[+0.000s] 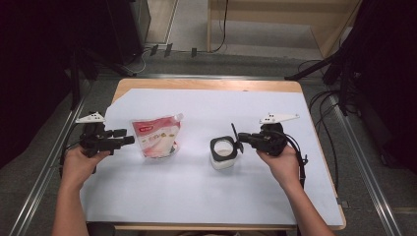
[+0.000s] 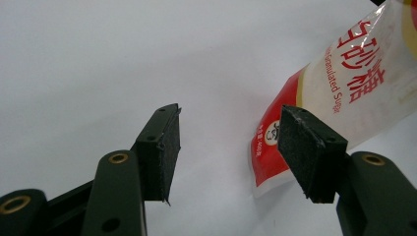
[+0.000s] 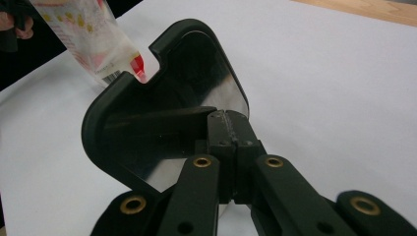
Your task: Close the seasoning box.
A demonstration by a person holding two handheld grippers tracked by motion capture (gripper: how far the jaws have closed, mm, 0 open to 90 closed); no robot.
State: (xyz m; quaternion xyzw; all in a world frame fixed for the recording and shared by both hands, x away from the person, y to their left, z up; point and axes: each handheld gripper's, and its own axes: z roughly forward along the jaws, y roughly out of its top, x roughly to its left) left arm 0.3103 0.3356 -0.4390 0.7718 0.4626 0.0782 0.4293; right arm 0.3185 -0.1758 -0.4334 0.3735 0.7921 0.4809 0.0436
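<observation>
The left gripper (image 1: 129, 136) pointed level with jaws parted and empty; the right gripper (image 1: 240, 139) seemed clamped shut, pads together.

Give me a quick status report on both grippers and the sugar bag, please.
Left gripper open, just short of the sugar bag. Right gripper shut on the container's flip lid, holding it up. Nothing in the way.

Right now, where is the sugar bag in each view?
High view: sugar bag stands left of centre, between the left tool and the jar.
Left gripper view: upper right, behind the right pad.
Right gripper view: top left, behind the black lid.
Shared landmark: the white sheet.
</observation>
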